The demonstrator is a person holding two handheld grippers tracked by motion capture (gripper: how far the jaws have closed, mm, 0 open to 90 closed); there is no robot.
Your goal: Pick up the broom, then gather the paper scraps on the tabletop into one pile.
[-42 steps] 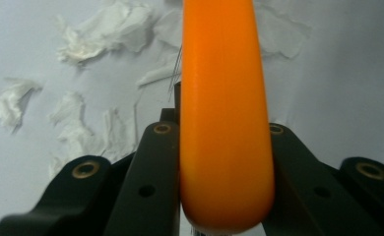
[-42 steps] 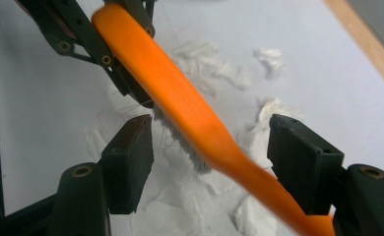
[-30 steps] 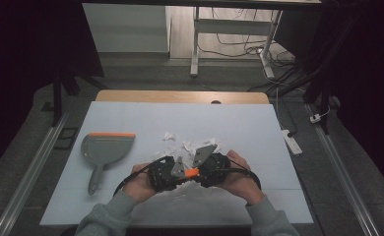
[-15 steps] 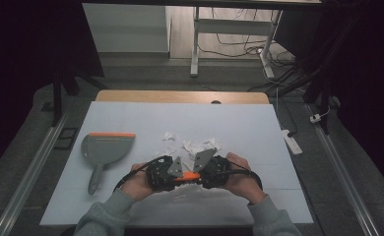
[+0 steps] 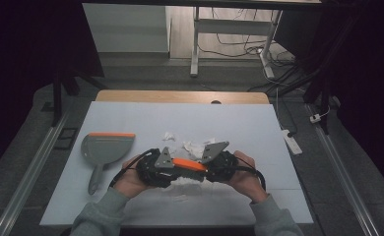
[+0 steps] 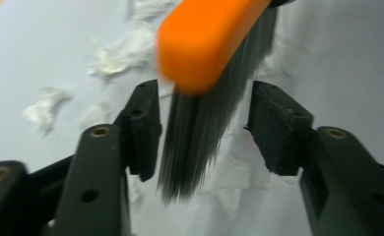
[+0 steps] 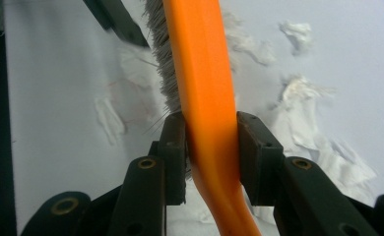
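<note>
high view: brush lies level between the two hands, long axis running 9 to 3 o'clock, near the front edge of the tabletop. left tool sits at its 9 o'clock end, right tool at its 3 o'clock end. paper scraps lie just beyond at 12 o'clock, one more at 11. dustpan is well apart at 9 o'clock, mouth edge toward 12, handle toward 6. left hand is nearer the dustpan; nothing stands between them.

left gripper view: left tool's jaws have just been opening and stand released, either side of the dark bristles with a gap on both sides, no pad contact. orange back of the brush runs up toward 1 o'clock. scraps at 9 to 10 o'clock on the tabletop.

right gripper view: right tool is clenched on the orange handle, pads pressing both flanks; jaws have just been closing. handle runs 6 to 12 o'clock, bristles off to 11. scraps at 2 o'clock.

judgement: brush now rides on the right tool alone; sweep goes from the scraps toward the dustpan at 9 o'clock, left hand free to take the dustpan.
</note>
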